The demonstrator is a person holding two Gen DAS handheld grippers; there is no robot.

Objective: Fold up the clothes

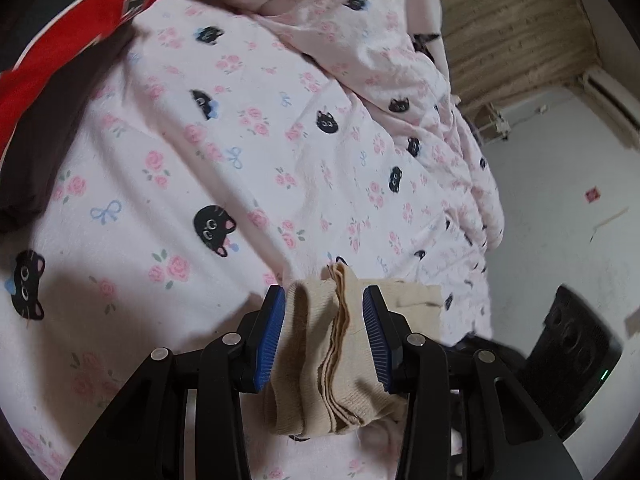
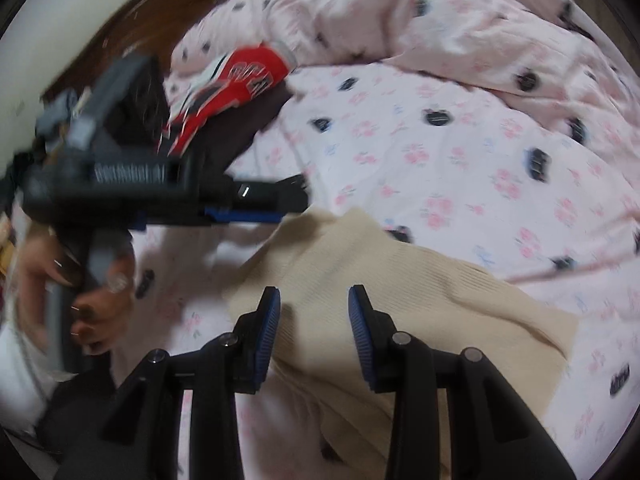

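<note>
A beige ribbed knit garment (image 2: 400, 300) lies on the pink cat-print bedsheet (image 2: 460, 152). My left gripper (image 1: 324, 300) has a bunched fold of the beige garment (image 1: 328, 352) between its blue pads; the jaws stand fairly wide and touch the cloth on both sides. In the right wrist view the left gripper (image 2: 256, 208) is held by a hand at the garment's far left corner. My right gripper (image 2: 314, 300) is open, hovering just above the garment's middle, with nothing between its fingers.
A red printed shirt (image 2: 240, 80) lies on a dark brown garment (image 2: 240, 128) at the bed's far left. A rumpled pink duvet (image 1: 360, 40) lies behind. A black device (image 1: 572, 356) stands on the floor to the right of the bed.
</note>
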